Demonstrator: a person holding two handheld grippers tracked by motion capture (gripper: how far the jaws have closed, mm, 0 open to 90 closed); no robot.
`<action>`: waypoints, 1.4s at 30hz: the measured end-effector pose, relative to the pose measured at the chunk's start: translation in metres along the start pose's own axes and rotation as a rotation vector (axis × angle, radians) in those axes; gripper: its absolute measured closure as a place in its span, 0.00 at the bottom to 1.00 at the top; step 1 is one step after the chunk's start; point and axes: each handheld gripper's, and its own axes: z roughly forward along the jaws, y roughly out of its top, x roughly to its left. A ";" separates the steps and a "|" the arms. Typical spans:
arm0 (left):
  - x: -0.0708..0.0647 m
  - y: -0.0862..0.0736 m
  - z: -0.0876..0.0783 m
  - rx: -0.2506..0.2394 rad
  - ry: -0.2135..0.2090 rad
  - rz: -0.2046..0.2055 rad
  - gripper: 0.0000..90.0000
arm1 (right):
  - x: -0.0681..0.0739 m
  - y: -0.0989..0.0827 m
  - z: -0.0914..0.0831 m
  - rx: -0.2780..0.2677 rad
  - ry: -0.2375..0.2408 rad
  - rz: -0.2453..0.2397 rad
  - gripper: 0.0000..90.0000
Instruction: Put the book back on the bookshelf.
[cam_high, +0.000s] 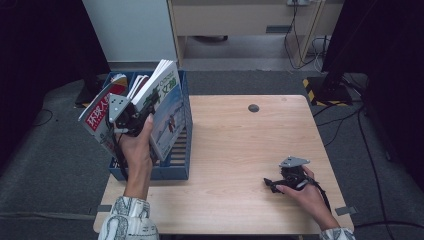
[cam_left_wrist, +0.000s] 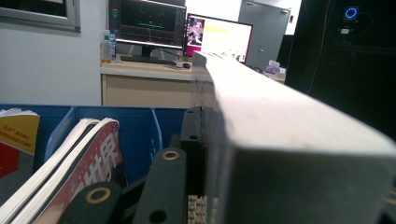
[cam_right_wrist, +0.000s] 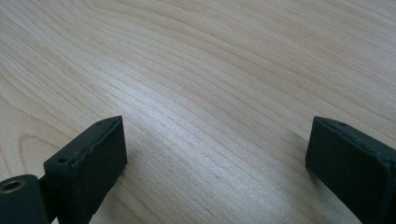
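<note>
My left gripper (cam_high: 127, 120) is shut on a thick book (cam_high: 167, 107) with a white and blue cover, held tilted over the blue divided box (cam_high: 172, 172) at the table's left edge. In the left gripper view the book's (cam_left_wrist: 280, 121) pale page edge runs away from the left gripper (cam_left_wrist: 201, 135), with one black jaw pressed against its left side. A red magazine (cam_high: 97, 117) leans out of the box to the left, and the same red magazine (cam_left_wrist: 93, 158) rests in a compartment. My right gripper (cam_high: 272, 184) lies low on the wooden table (cam_high: 235, 140). The right gripper (cam_right_wrist: 217, 163) is open with bare wood between its jaws.
A dark round grommet (cam_high: 253, 107) sits near the table's far edge. The box (cam_left_wrist: 135, 121) also holds a yellow and red book (cam_left_wrist: 18, 135). Beyond it stands a desk with monitors (cam_left_wrist: 149, 23). Cables and a black stand base (cam_high: 332, 90) lie on the floor at the right.
</note>
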 end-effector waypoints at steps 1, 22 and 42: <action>0.000 0.000 0.000 0.000 0.000 0.000 0.82 | 0.000 0.000 0.000 0.000 0.000 0.000 0.06; -0.003 -0.004 0.003 0.000 -0.009 -0.013 0.82 | 0.000 0.000 0.000 0.000 0.000 0.000 0.06; 0.000 -0.018 0.009 0.015 -0.008 -0.049 0.82 | 0.000 0.000 0.000 0.000 0.000 0.000 0.06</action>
